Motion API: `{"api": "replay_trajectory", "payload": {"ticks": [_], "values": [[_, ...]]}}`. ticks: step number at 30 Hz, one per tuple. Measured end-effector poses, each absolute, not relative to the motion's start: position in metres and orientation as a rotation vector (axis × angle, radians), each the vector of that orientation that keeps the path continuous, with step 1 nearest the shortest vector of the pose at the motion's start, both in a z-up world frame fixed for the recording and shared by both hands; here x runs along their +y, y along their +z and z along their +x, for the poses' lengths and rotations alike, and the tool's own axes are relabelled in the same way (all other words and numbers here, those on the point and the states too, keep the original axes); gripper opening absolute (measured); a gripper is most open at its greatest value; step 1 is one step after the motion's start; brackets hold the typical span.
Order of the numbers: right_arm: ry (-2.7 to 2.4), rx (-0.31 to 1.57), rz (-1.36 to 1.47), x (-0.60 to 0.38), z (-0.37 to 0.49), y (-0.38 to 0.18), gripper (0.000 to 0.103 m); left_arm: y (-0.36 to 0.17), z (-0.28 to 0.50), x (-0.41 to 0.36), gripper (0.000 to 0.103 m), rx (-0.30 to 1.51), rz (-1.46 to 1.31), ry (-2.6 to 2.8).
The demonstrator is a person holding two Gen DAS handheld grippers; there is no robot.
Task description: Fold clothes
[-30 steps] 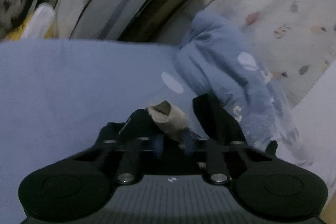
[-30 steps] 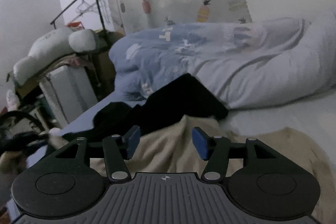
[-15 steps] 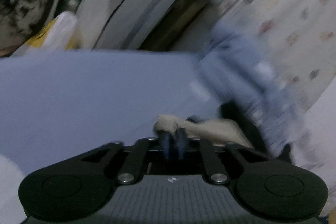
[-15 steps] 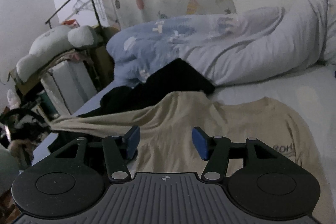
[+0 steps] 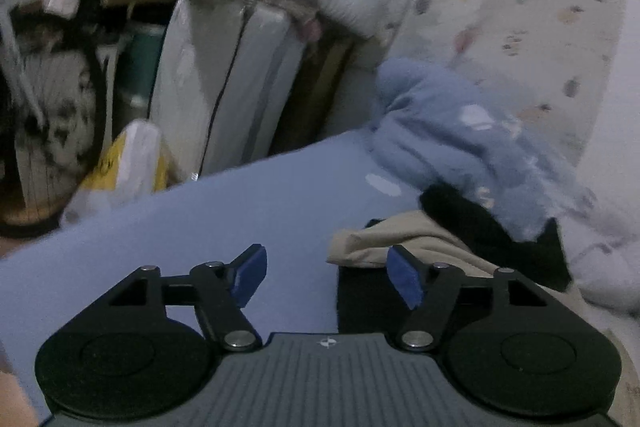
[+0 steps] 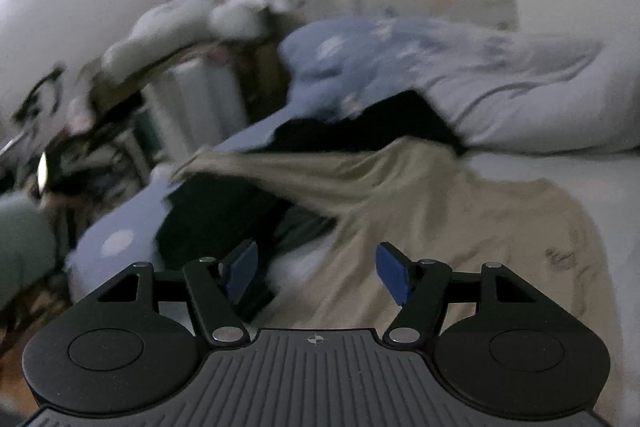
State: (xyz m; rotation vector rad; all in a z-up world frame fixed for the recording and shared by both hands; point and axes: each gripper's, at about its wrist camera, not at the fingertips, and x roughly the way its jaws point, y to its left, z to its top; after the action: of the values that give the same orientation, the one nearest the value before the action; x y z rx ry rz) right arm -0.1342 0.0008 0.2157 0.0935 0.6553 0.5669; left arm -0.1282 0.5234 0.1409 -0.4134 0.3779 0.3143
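Note:
A beige T-shirt (image 6: 460, 211) lies spread on the bed, its sleeve stretched out to the left over a black garment (image 6: 224, 211). In the left wrist view the sleeve end (image 5: 384, 239) rests on the black garment (image 5: 480, 223), just ahead of my right fingertip. My left gripper (image 5: 326, 273) is open and empty above the blue sheet (image 5: 200, 223). My right gripper (image 6: 318, 273) is open and empty, hovering over the shirt's lower part.
A blue patterned duvet (image 6: 400, 59) is bunched at the back of the bed. White mattress-like slabs (image 5: 224, 79), a yellow and white bag (image 5: 124, 163) and clutter stand beside the bed at the left. A pineapple-print curtain (image 5: 520, 7) hangs behind.
My left gripper was shut on the beige sleeve and pulled it out to the left; it has now opened and let the sleeve drop. The right gripper stayed open and shifted slightly.

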Motion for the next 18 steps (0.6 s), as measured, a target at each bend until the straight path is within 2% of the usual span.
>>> {"api": "replay_trajectory", "payload": {"ticks": [6,10,11,12,14,16,17,18], "values": [[0.759,0.748,-0.112,0.076,-0.195,0.155,0.069,0.2,-0.187,0.47,0.087,0.305,-0.331,0.21],[0.837,0.753,-0.286,0.125,-0.22,0.118,0.065,0.218,-0.222,0.433,0.088,0.283,-0.316,0.138],[0.839,0.759,-0.309,0.132,-0.221,0.109,0.058,0.219,-0.23,0.424,0.088,0.28,-0.315,0.124],[0.84,0.766,-0.328,0.138,-0.22,0.102,0.041,0.22,-0.237,0.416,0.089,0.28,-0.312,0.11],[0.825,0.773,-0.365,0.147,-0.221,0.092,0.038,0.219,-0.248,0.402,0.089,0.281,-0.301,0.085],[0.81,0.779,-0.402,0.156,-0.222,0.083,0.03,0.214,-0.259,0.39,0.089,0.289,-0.296,0.07],[0.803,0.782,-0.421,0.161,-0.222,0.078,0.01,0.211,-0.263,0.385,0.089,0.296,-0.305,0.065],[0.804,0.781,-0.438,0.165,-0.224,0.076,0.001,0.207,-0.265,0.382,0.089,0.304,-0.324,0.06]]}}
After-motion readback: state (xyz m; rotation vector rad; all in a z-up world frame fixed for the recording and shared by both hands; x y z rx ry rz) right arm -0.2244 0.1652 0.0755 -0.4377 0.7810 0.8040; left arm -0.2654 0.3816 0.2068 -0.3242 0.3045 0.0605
